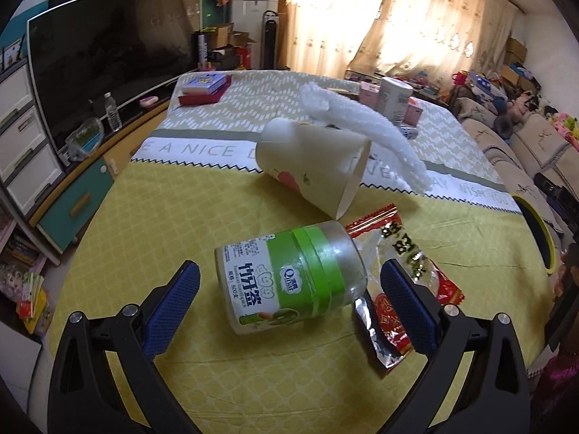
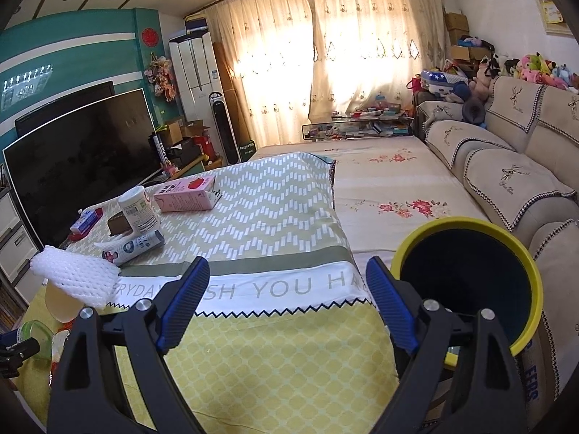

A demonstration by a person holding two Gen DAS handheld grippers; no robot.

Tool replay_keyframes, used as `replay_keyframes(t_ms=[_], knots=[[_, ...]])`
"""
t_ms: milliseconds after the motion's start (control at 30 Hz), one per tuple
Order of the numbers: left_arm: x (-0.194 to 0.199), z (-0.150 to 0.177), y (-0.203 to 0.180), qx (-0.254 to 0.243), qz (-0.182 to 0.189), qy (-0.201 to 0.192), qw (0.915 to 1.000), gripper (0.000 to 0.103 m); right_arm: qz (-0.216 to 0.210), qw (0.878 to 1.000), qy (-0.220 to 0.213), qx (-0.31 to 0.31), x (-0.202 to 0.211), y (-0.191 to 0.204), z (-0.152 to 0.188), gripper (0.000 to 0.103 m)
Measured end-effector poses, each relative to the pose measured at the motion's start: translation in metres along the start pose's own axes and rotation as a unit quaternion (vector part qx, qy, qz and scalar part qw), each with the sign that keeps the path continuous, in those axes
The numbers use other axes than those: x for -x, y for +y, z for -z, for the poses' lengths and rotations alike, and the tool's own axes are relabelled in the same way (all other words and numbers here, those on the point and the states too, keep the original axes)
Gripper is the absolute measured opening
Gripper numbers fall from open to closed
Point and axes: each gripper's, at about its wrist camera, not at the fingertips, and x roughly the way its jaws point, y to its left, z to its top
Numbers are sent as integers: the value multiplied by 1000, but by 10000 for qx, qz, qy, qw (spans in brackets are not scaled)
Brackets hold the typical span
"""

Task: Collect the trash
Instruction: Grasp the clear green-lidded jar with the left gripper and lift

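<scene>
The left gripper [image 1: 289, 289] hung with its jaws wide apart on either side of a green-labelled jar [image 1: 289, 275] that lay tipped over on the yellow-clothed surface [image 1: 181, 195], the pads not touching it. A red snack wrapper [image 1: 398, 278] lay against the jar, toward the right edge. A paper cup [image 1: 311, 166] lay on its side behind, with white foam netting [image 1: 362, 126] seemingly resting across it. The right gripper [image 2: 286, 300] had its jaws open and empty, just beside the yellow-rimmed bin [image 2: 466, 275] off the surface's right edge.
</scene>
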Motion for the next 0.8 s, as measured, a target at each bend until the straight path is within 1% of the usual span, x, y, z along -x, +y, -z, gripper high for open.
replay_keyframes(t_ms=[133,333,367,433,467,500,533,733,800], knots=[[-9,3,-1,176,-71,116,9998,98,-22,10000,60,-14,-3,0,0,83],[-14,8,4,361,-238,125,9990,98,-54,9999,127,-89,-5,-3,-1,84],[-14,9,6,414,-251,132,9987,94,-58,9999,132,-94,-6,-3,-2,83],[-16,10,9,487,-205,149,9985,92,-55,9999,124,-95,-5,-3,-2,83],[-16,10,10,508,-169,134,9985,87,-53,9999,118,-96,-5,-3,-1,84],[-15,10,10,509,-140,107,9985,80,-56,9999,112,-95,-6,-3,-1,84],[-14,9,9,475,-107,59,9988,78,-55,9999,109,-95,-6,-3,-1,84],[-12,8,15,377,-82,-57,9992,77,-58,9999,126,-97,-7,-3,-1,84],[-8,7,15,290,-130,-139,9994,77,-60,9998,137,-119,-7,-3,-1,84]])
